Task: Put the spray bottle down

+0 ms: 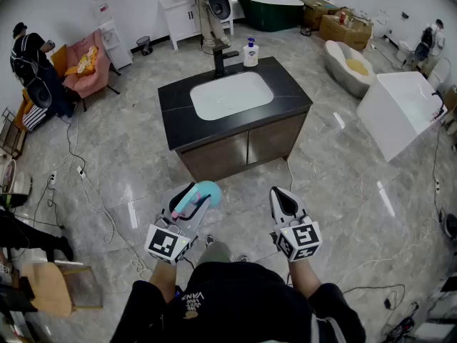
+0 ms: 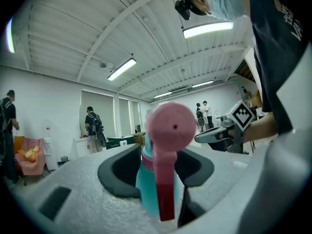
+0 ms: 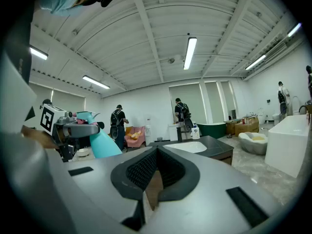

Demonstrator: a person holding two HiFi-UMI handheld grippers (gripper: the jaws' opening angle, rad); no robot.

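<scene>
At the lower centre of the head view, the left gripper is clamped on the spray bottle, which is held in the air above the grey marble floor. In the left gripper view the dark pads press the teal body from both sides, and the pink trigger head faces the camera. Just to its right, the right gripper has its jaws drawn together, tips meeting, with nothing between them. Both grippers point toward the dark-topped vanity in the upper middle of the frame.

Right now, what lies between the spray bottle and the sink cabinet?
Only bare grey floor, in the head view; the left tongs hold the spray bottle short of the sink cabinet.
</scene>
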